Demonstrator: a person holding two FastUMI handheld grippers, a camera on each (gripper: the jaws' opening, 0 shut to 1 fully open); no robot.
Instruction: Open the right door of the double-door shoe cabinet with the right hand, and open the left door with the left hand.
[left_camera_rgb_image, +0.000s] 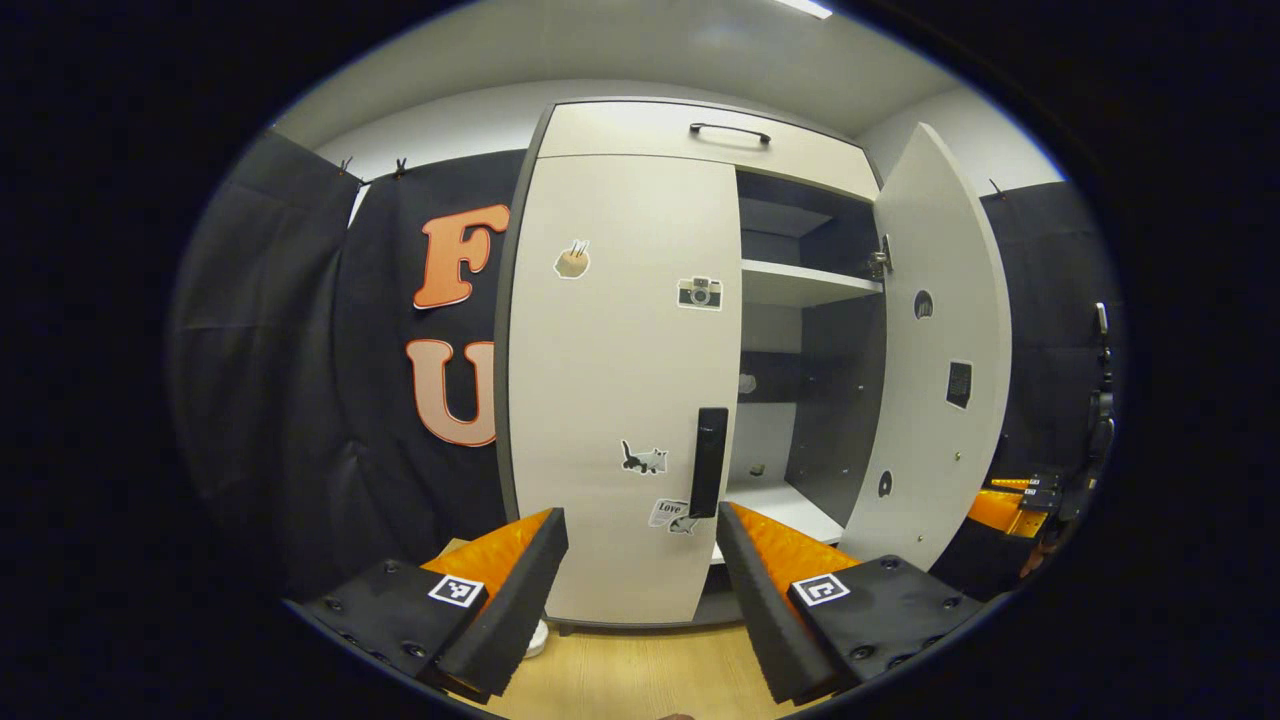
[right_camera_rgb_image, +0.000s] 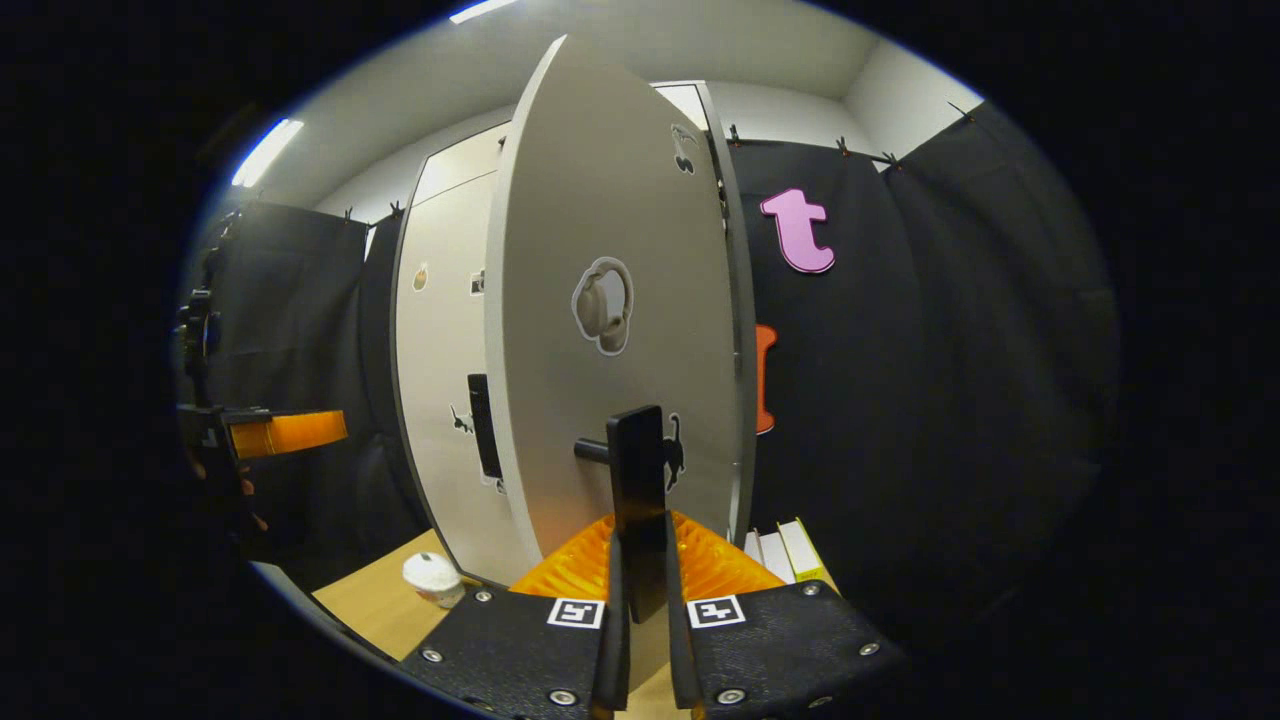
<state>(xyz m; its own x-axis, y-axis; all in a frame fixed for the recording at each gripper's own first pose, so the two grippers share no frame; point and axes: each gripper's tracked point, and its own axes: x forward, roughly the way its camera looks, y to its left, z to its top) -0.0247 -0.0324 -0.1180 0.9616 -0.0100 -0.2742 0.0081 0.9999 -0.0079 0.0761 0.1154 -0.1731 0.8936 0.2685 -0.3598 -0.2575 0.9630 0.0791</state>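
- Shoe cabinet (left_camera_rgb_image: 640, 135) stands straight ahead of your left fingers, on the wooden worktop (left_camera_rgb_image: 640, 675), with its right door (left_camera_rgb_image: 935, 340) swung out and its left door (left_camera_rgb_image: 625, 390) flush with the frame.
- Your left gripper (left_camera_rgb_image: 640, 560) has its fingers wide apart and holds nothing; the left door's black handle (left_camera_rgb_image: 708, 462) sits just above and between them, nearer the right-hand finger, and you cannot tell whether that fingertip touches it.
- Stickers dot the left door: a camera sticker (left_camera_rgb_image: 699, 292) above the handle and a cat sticker (left_camera_rgb_image: 645, 458) just beside it, over the gap between your fingers.
- Behind the open door, a white shelf (left_camera_rgb_image: 800, 285) and the dark inner wall show above your right-hand finger.
- Your right gripper (right_camera_rgb_image: 640, 590) has its fingers drawn together and clamped on the right door's black handle (right_camera_rgb_image: 640, 480), which rises upright from between them.
- Right door fills the space directly beyond those fingers, edge-on and tilted away, with a headphone sticker (right_camera_rgb_image: 603, 305) above the handle.
- Left of your right fingers, a small white cup (right_camera_rgb_image: 432, 578) rests on the worktop near the cabinet's foot; to their right, a few slim boxes (right_camera_rgb_image: 785, 550) stand beside the door's lower edge.
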